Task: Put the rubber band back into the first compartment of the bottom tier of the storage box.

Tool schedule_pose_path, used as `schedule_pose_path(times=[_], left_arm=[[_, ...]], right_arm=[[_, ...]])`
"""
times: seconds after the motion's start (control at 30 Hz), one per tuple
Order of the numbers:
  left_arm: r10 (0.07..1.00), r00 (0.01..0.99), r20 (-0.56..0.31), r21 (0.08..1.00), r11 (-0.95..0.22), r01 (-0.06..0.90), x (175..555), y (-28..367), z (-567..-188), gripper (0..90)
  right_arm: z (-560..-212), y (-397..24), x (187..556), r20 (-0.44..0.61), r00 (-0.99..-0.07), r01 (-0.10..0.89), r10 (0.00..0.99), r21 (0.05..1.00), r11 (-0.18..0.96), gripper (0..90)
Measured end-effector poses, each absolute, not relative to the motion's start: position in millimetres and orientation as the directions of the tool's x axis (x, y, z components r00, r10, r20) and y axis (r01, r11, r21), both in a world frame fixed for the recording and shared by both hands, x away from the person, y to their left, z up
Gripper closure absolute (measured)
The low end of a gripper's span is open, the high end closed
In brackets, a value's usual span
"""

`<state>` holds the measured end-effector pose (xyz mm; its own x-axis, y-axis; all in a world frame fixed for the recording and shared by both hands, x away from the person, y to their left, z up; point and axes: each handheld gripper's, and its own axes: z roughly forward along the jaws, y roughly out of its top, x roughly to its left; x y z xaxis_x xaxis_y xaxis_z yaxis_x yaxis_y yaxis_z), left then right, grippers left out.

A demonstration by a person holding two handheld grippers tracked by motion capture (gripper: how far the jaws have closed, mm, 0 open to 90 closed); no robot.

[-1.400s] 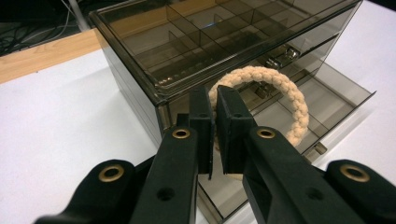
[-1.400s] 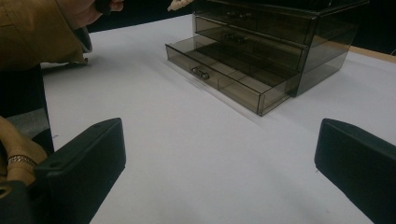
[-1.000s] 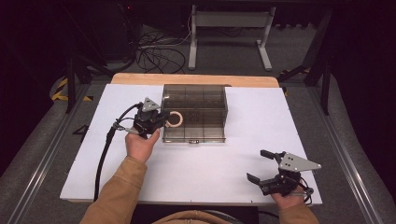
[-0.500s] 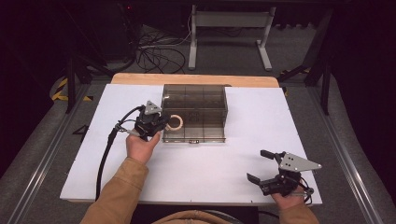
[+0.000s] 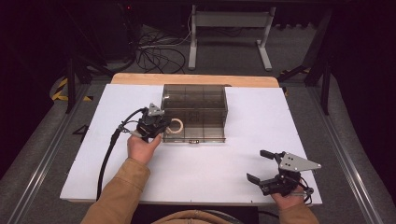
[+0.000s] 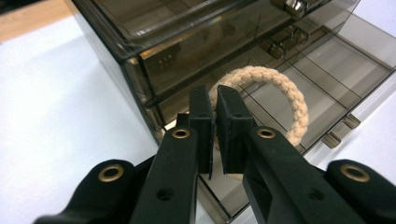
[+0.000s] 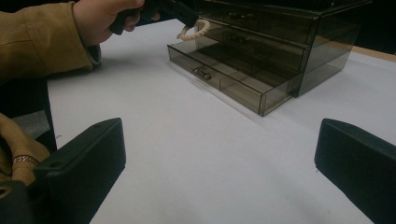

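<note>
White board covers the table (image 5: 210, 163), with a smoky plastic drawer box (image 5: 196, 100) at its far middle. At the box's open bottom drawer (image 5: 201, 132), the left gripper (image 5: 161, 129) has its jaws clamped on a braided rope ring (image 6: 280, 93), seemingly just above the drawer's left end. Near the table's front edge, the right gripper (image 5: 264, 165) rests with jaws wide apart, holding nothing.

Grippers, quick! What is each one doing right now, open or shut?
Left gripper: shut on the cream braided rope ring, over the open bottom drawer of the smoky clear plastic drawer box.
Right gripper: open, holding nothing.
</note>
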<state>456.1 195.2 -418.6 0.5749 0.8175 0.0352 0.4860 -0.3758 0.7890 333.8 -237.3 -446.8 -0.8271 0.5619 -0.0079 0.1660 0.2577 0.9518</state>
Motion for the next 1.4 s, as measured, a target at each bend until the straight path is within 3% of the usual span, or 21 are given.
schedule_pose_path(times=[1.23,1.4], left_arm=[[0.818,0.575,-0.009,0.713,-0.398,0.578,467,193,-433,84.7],[0.812,0.583,-0.021,0.741,-0.379,0.554,464,194,-427,71.7]], right_arm=[[-447,-237,334,-0.009,-0.832,0.164,0.555,0.952,0.26,2.3],[-447,-238,333,-0.009,-0.831,0.162,0.556,0.952,0.258,2.3]])
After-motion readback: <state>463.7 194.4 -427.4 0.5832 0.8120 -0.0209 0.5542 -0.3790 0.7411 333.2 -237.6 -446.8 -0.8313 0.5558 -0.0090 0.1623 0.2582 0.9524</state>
